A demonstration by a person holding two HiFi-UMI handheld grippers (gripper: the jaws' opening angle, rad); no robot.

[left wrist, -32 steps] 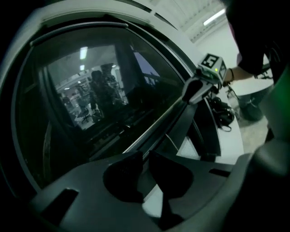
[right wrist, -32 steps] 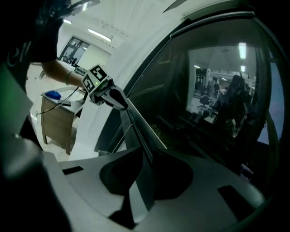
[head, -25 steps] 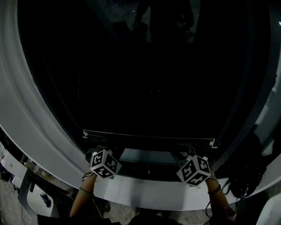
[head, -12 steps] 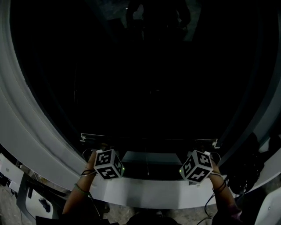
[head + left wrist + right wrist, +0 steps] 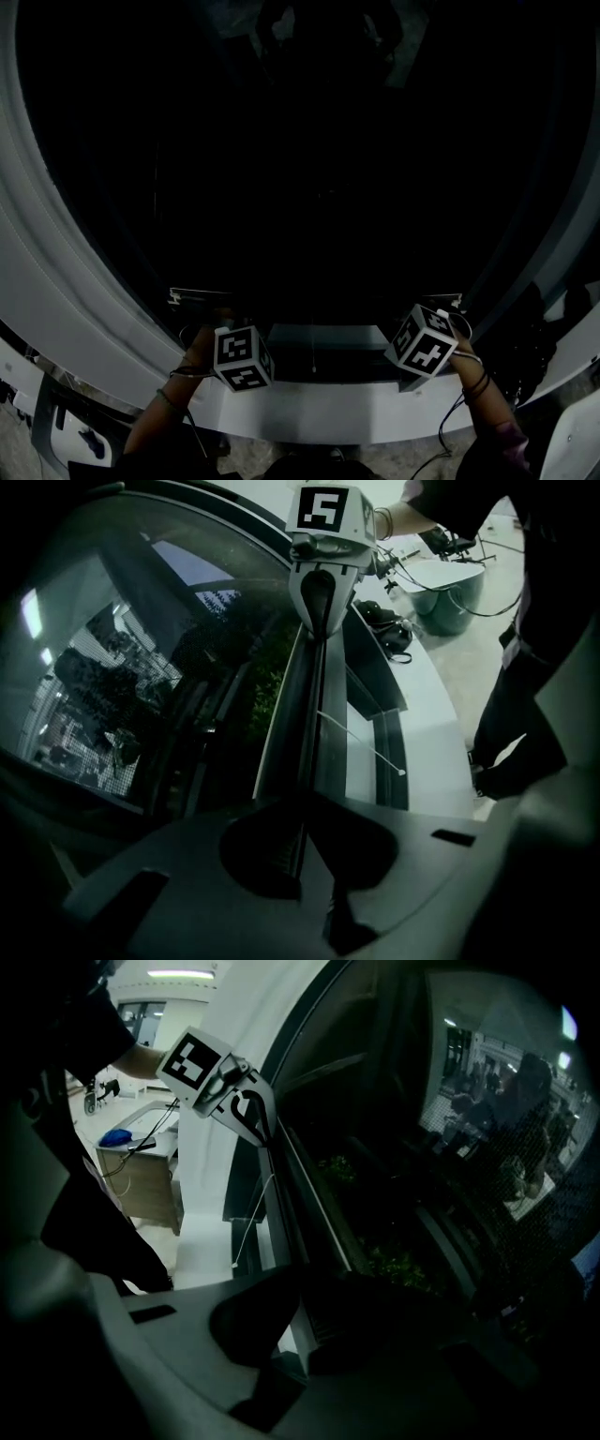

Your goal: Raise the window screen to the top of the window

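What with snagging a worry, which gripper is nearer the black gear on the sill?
Right. The right gripper is clamped on the screen bar's right end, close to the black gear; the left gripper is clamped on the bar's left end, farther off.

Both arms reach forward, low and near: the left forearm (image 5: 155,422) at the left, the right forearm (image 5: 487,412) at the right, with bands on each wrist. The left tongs (image 5: 298,832) are pinched onto the screen rail (image 5: 305,714) — the right tongs (image 5: 298,1321) likewise — well apart from each other.
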